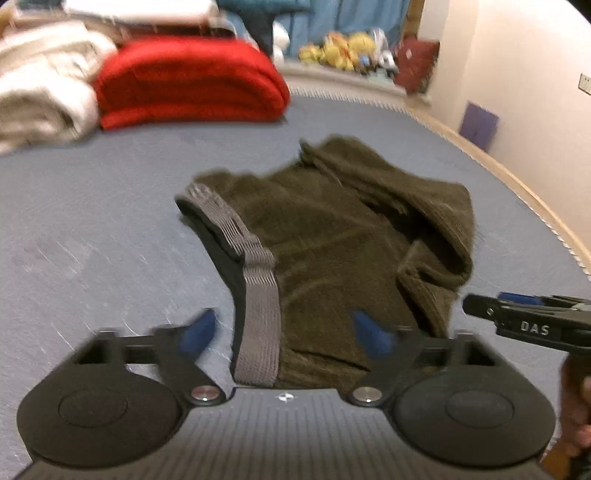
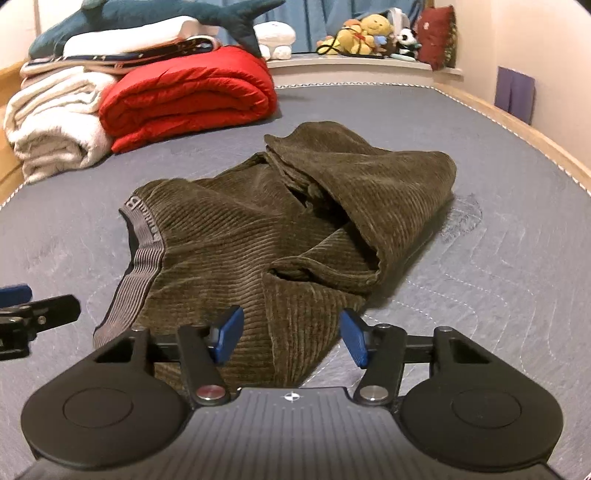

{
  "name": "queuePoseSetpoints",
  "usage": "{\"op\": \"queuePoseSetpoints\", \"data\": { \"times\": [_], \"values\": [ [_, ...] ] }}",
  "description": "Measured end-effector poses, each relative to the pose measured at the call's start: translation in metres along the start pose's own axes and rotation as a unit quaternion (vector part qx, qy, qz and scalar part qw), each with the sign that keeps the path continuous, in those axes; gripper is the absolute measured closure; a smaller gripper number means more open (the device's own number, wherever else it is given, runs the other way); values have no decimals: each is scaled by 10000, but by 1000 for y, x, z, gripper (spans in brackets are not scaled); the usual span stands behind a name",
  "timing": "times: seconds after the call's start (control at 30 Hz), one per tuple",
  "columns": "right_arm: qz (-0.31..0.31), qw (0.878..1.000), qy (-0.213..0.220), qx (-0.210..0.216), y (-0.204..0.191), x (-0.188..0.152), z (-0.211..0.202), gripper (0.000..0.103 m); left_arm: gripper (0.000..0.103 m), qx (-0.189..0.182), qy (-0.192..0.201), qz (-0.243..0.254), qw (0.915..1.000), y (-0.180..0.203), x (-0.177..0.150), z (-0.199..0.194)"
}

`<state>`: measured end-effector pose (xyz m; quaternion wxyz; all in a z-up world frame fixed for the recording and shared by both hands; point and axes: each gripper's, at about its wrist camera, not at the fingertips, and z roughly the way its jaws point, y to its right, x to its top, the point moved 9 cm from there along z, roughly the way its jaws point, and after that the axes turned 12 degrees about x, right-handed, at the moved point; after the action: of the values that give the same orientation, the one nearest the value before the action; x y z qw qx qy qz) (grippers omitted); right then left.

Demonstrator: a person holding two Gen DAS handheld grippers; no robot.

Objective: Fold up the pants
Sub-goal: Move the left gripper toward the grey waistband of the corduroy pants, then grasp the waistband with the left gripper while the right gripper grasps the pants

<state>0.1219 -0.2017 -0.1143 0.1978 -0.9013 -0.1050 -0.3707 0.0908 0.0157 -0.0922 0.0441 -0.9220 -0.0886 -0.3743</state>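
Observation:
Olive-brown corduroy pants (image 1: 332, 236) lie bunched on a grey-blue mattress (image 1: 110, 229), with the grey elastic waistband (image 1: 258, 295) at the left and the legs folded back in a heap. My left gripper (image 1: 291, 332) is open and empty, hovering low over the waistband end. My right gripper (image 2: 291, 338) is open and empty, over the near edge of the pants (image 2: 295, 229). The waistband also shows in the right wrist view (image 2: 142, 254). The right gripper shows at the right edge of the left wrist view (image 1: 517, 314); the left gripper shows at the left edge of the right wrist view (image 2: 29, 314).
A folded red quilt (image 2: 188, 99) and a stack of white blankets (image 2: 55, 125) lie at the far left of the mattress (image 2: 498, 258). A plush shark (image 2: 155, 14) tops the stack. Stuffed toys (image 2: 369, 33) sit on a ledge behind. A wooden bed rail (image 2: 517, 129) and wall run along the right.

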Motion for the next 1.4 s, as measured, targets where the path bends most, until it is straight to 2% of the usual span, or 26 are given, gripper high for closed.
{"op": "queuePoseSetpoints", "data": {
  "times": [0.03, 0.07, 0.13, 0.17, 0.2, 0.23, 0.3, 0.43, 0.5, 0.57, 0.67, 0.77, 0.83, 0.93, 1.0, 1.03, 1.07, 1.1, 1.17, 1.2, 1.27, 1.33, 1.4],
  "values": [
    [22, 10000, 20, -19, 1, 0, 0, 44, 65, -132, -121, -19, 9998, -2, 4, 3],
    [40, 10000, 17, -32, 3, 0, 1, 43, 79, -253, -125, 16, 9996, -5, 11, 4],
    [68, 10000, -27, 30, 3, -1, 4, 43, 85, -243, 147, 215, 9994, -10, 22, 4],
    [56, 10000, -43, 70, 2, -2, 5, 44, 85, -171, 411, 306, 9985, -14, 26, 6],
    [25, 9999, -55, 86, 1, -3, 6, 45, 85, -127, 483, 316, 9983, -18, 24, 13],
    [-5, 9999, -73, 97, 2, -4, 7, 46, 85, -126, 347, 264, 9990, -22, 21, 23],
    [-11, 9999, -138, 100, 2, -6, 12, 47, 85, -298, -161, -196, 9992, -31, 14, 48],
    [62, 9990, -416, 124, 5, -12, 27, 46, 76, -373, -493, -501, 9968, -40, 11, 82],
    [108, 9985, -531, 121, 7, -15, 35, 43, 71, -472, -676, -817, 9932, -45, 11, 98],
    [130, 9978, -638, 127, 8, -19, 44, 42, 57, -582, -862, -1027, 9893, -48, 11, 112],
    [116, 9965, -829, 56, 13, -27, 59, 38, 50, -685, -1028, -1183, 9853, -44, 10, 127],
    [159, 9943, -1053, 21, 19, -37, 73, 37, 36, -576, -1154, -1166, 9848, -40, 8, 140],
    [160, 9935, -1129, -2, 22, -41, 79, 36, 34, -549, -1218, -1098, 9849, -35, 4, 148],
    [198, 9932, -1146, -22, 25, -42, 84, 37, 27, -531, -1072, -899, 9887, -24, 7, 153],
    [167, 9938, -1101, -42, 26, -41, 85, 41, 27, -518, -970, -787, 9908, -17, 9, 156],
    [156, 9941, -1075, -34, 26, -39, 86, 49, 27, -509, -920, -730, 9918, -15, 9, 157],
    [158, 9944, -1044, -11, 26, -39, 85, 60, 29, -494, -864, -650, 9929, -12, 9, 158],
    [187, 9949, -995, 10, 26, -37, 84, 65, 33, -485, -795, -529, 9943, -8, 9, 158],
    [191, 9955, -927, 8, 25, -33, 81, 80, 55, -403, -689, -327, 9963, -6, 9, 158],
    [150, 9959, -897, -4, 25, -31, 79, 82, 58, -345, -650, -280, 9969, -7, 9, 158],
    [80, 9966, -816, 55, 23, -27, 76, 87, 74, -410, -630, -360, 9965, -12, 10, 154],
    [-96, 9973, -721, 111, 18, -23, 72, 89, 79, -542, -550, -440, 9960, -16, 15, 145],
    [-445, 9971, -594, 182, 9, -19, 66, 91, 80, -648, -296, -386, 9967, -19, 22, 127]
  ]
}}
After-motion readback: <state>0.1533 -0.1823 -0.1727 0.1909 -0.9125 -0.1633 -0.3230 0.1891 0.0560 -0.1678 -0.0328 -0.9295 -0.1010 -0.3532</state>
